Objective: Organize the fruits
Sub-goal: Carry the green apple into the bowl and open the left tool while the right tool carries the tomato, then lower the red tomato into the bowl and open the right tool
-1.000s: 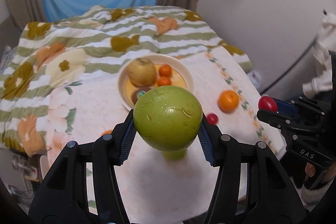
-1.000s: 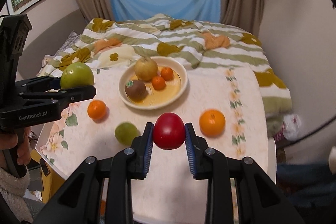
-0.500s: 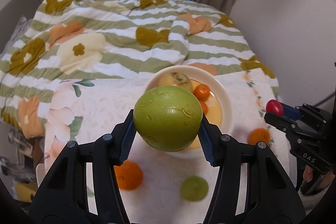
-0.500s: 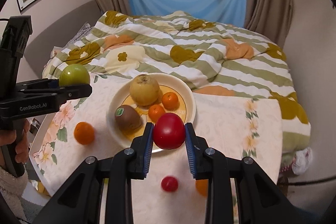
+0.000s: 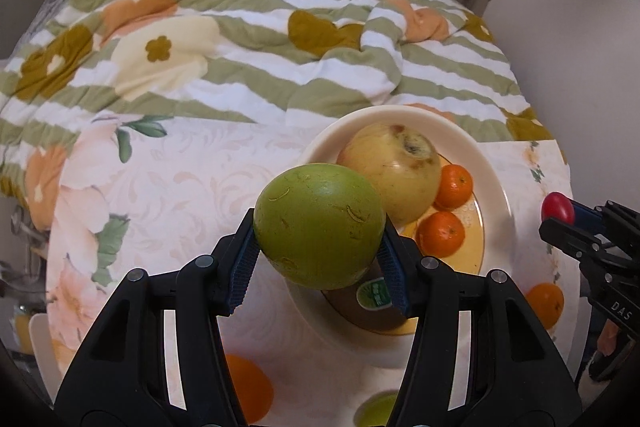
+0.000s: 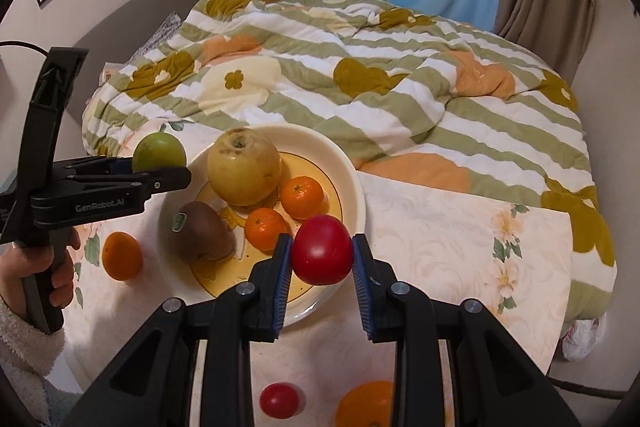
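My left gripper is shut on a large green fruit, held above the near-left rim of the cream plate. My right gripper is shut on a red tomato, hanging over the plate's near-right rim. In the plate lie a big yellow pear-like fruit, two small mandarins and a brown kiwi with a green sticker. The left gripper with its green fruit also shows at the left of the right wrist view.
On the flowered tablecloth lie an orange left of the plate, a small red tomato, another orange and a small green fruit near the front. A striped quilt covers the bed behind. A hand holds the left gripper's handle.
Both grippers moved forward and down toward the plate, each keeping its fruit. The plate now sits right under and beyond the fingers; the loose fruits have slid toward the frames' lower edges.
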The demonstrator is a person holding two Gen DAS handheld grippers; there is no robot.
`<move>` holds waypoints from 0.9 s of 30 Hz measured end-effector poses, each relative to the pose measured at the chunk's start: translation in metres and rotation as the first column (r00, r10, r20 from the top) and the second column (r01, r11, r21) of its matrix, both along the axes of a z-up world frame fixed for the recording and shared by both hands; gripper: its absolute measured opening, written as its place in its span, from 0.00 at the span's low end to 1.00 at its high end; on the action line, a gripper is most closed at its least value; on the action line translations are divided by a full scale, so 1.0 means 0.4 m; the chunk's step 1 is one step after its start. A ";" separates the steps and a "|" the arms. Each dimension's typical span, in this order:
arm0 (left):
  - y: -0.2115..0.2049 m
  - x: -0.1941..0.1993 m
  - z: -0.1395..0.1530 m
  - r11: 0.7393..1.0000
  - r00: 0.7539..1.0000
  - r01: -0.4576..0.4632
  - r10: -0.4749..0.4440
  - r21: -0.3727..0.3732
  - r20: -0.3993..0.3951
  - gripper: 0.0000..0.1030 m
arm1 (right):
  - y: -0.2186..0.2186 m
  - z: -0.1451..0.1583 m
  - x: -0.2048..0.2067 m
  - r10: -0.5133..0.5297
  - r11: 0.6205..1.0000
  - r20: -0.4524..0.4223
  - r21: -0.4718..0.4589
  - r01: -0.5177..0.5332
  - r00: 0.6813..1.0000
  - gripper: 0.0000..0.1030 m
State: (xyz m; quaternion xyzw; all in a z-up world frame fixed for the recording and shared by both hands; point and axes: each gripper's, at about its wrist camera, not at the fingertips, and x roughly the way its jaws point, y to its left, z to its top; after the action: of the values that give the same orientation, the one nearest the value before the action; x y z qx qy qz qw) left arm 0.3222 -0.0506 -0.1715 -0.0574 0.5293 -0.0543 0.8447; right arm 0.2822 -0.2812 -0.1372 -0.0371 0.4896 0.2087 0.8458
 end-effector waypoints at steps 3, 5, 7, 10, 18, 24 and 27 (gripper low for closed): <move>-0.001 0.007 -0.008 1.000 1.000 -0.003 0.003 -0.008 0.001 0.60 | -0.003 -0.005 0.009 -0.003 1.000 -0.008 0.002 0.003 1.000 0.26; -0.003 0.012 -0.013 1.000 1.000 -0.001 0.001 -0.007 0.003 0.60 | -0.006 -0.006 0.011 -0.005 1.000 -0.008 0.002 0.005 1.000 0.26; -0.004 0.013 -0.013 1.000 1.000 0.000 0.000 -0.001 0.000 0.66 | -0.010 -0.009 0.015 -0.008 1.000 -0.010 0.002 0.008 1.000 0.26; -0.007 0.008 0.005 1.000 0.999 0.002 -0.003 0.012 0.035 0.98 | -0.015 -0.010 0.016 -0.014 1.000 -0.009 0.001 0.014 1.000 0.26; 0.012 -0.027 0.074 0.999 0.996 -0.013 0.010 0.041 0.088 1.00 | -0.014 0.001 0.006 -0.015 1.000 0.002 0.005 0.015 1.000 0.26; 0.043 -0.081 0.124 0.996 0.994 -0.050 0.042 0.070 0.105 1.00 | 0.001 0.003 0.018 0.021 1.000 0.001 0.020 -0.021 1.000 0.26; 0.062 -0.109 0.137 0.994 0.993 -0.069 0.060 0.090 0.104 1.00 | 0.014 0.000 0.031 0.043 0.998 -0.008 0.039 -0.043 0.999 0.26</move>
State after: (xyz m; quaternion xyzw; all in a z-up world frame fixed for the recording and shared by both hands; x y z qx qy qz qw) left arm 0.2787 -0.0259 -0.1167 -0.0321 0.4858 -0.0051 0.8734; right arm 0.2945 -0.2757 -0.1373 -0.0303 0.4883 0.2365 0.8395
